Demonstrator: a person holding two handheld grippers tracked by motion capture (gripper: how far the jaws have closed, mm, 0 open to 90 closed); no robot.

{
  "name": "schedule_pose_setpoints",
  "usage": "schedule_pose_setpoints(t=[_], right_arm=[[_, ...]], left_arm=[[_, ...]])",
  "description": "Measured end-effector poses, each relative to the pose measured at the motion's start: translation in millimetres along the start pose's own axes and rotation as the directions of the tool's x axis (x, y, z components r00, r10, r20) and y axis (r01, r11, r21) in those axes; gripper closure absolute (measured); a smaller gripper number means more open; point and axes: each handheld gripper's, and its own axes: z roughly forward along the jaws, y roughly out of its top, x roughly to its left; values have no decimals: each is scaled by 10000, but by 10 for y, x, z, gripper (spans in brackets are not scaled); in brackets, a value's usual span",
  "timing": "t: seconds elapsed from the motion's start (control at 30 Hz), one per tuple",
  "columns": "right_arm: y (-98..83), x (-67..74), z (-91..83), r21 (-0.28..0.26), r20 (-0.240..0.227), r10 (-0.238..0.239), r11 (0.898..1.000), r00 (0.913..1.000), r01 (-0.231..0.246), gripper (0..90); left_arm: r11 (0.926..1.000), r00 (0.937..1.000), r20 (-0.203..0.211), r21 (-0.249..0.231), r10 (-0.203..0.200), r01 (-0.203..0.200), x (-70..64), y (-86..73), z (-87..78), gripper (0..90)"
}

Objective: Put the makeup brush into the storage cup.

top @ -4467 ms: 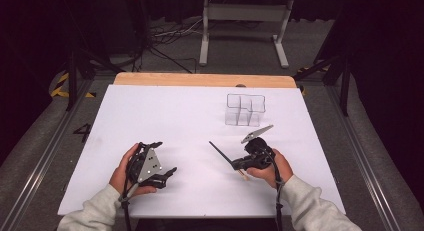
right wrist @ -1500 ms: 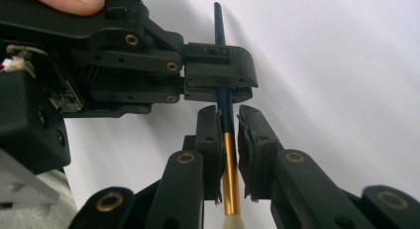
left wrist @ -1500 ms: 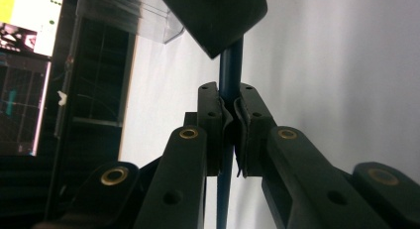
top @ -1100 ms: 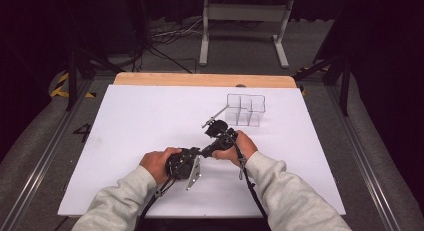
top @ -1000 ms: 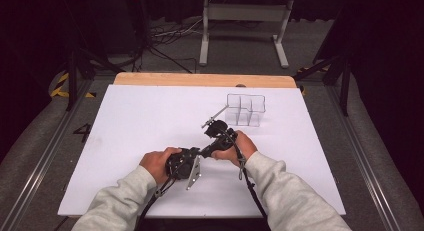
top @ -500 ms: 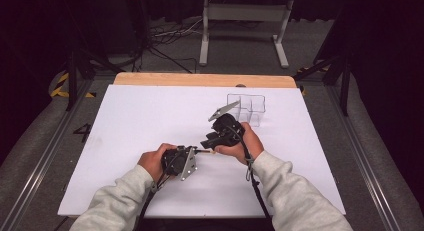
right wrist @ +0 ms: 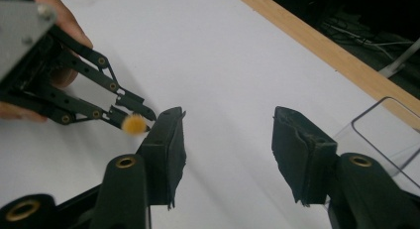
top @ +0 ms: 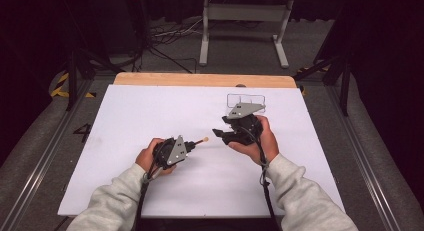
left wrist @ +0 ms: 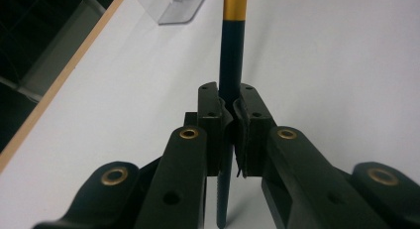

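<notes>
A thin dark stick (left wrist: 231, 55) with a gold band and a small orange tip (top: 205, 139) is clamped in my left gripper (left wrist: 229, 107), which is shut on its shaft. In the high view the left gripper (top: 192, 146) is low over the white table at front centre, pointing right. My right gripper (top: 218, 133) hovers just to its right, jaws facing the stick's tip. The right gripper (right wrist: 228, 135) has just been opening, and its jaws stand apart with nothing between them. In the right gripper view the orange tip (right wrist: 133, 124) lies just outside its left finger.
A clear plastic box (top: 246, 98) stands on the white table top (top: 150, 111) behind the right hand, also close at the right in the right gripper view (right wrist: 381, 135). The table's wooden far edge (top: 200, 80) borders a dark floor with cables and a stand.
The two grippers were together on the stick. The right one has opened, let go and pulled back to the right and up. The left one has drawn left, keeping the stick.
</notes>
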Motion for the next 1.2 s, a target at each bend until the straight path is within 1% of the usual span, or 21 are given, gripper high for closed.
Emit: schedule_pose_setpoints(t=[0.03, 0.13, 0.17, 0.2, 0.23, 0.33, 0.37, 0.43, 0.5, 0.57, 0.73, 0.77, 0.8, 0.83, 0.87, 0.9, 1.0, 1.07, 1.1, 1.17, 1.2], right_arm=[[-60, -15, -44, -249, 208, 67, 9997, 9998, -62, 447], [-110, -25, -77, -430, 231, 82, 9991, 9997, -72, 440], [-177, -30, -116, -589, 310, 15, 9983, 9995, 3, 429], [-177, -30, -116, -589, 310, 15, 9983, 9995, 3, 429], [-241, -27, -154, -788, 363, -13, 9969, 9993, 41, 418], [-304, -23, -191, -926, 457, -80, 9956, 9989, 122, 405], [-345, -22, -215, -1067, 483, -130, 9941, 9987, 181, 399], [-418, -13, -262, -1184, 565, -255, 9924, 9981, 320, 377], [-473, -8, -295, -1376, 577, -289, 9898, 9979, 366, 369], [-525, -8, -321, -1487, 544, -272, 9883, 9982, 350, 351], [-687, -21, -420, -1942, 632, -272, 9802, 9976, 390, 307], [-718, -23, -432, -1952, 745, -268, 9799, 9969, 409, 294], [-742, -26, -440, -1965, 771, -266, 9796, 9967, 413, 278], [-773, -34, -449, -1999, 779, -245, 9790, 9967, 397, 267], [-805, -39, -459, -2020, 837, -213, 9787, 9963, 379, 265], [-805, -39, -459, -2020, 837, -213, 9787, 9963, 379, 265], [-917, -58, -499, -2119, 1066, -213, 9763, 9941, 437, 228], [-988, -76, -518, -2197, 1042, -110, 9750, 9945, 338, 202], [-1026, -81, -529, -2265, 1121, -84, 9734, 9937, 338, 195], [-1093, -94, -541, -2211, 1242, -70, 9746, 9922, 345, 168], [-1133, -98, -550, -2169, 1335, -119, 9753, 9910, 409, 158]], left_arm=[[9994, 9996, 78, -228, -270, 271, 35, -8, -15, 830], [9951, 9964, 126, -521, -839, 844, 94, -34, -57, 830], [9933, 9950, 165, -590, -983, 991, 109, -44, -67, 830], [9923, 9943, 132, -636, -1061, 1067, 119, -51, -73, 830], [9901, 9924, 184, -677, -1217, 1227, 134, -59, -83, 830], [9818, 9867, 124, -980, -1620, 1624, 184, -74, -127, 830], [9772, 9835, 159, -1113, -1799, 1806, 205, -82, -149, 830], [9753, 9822, 132, -1168, -1873, 1875, 219, -86, -163, 829], [9669, 9766, 144, -1386, -2146, 2145, 245, -96, -199, 830], [9619, 9733, 143, -1498, -2291, 2286, 265, -102, -222, 830], [9523, 9680, 126, -1764, -2506, 2488, 297, -107, -273, 830], [9514, 9674, 152, -1775, -2529, 2515, 301, -108, -278, 829], [9483, 9655, 124, -1856, -2599, 2577, 304, -109, -280, 830], [9474, 9648, 148, -1860, -2626, 2607, 314, -110, -289, 829], [9426, 9619, 161, -1955, -2729, 2707, 318, -111, -294, 830], [9426, 9619, 161, -1955, -2729, 2707, 318, -111, -294, 830], [9382, 9599, 128, -2080, -2800, 2765, 342, -115, -320, 830], [9324, 9562, 148, -2181, -2922, 2883, 349, -115, -334, 829], [9318, 9563, 159, -2207, -2921, 2883, 360, -116, -344, 829], [9237, 9508, 159, -2323, -3095, 3045, 374, -119, -359, 829], [9222, 9506, 154, -2382, -3101, 3047, 383, -121, -368, 829]])
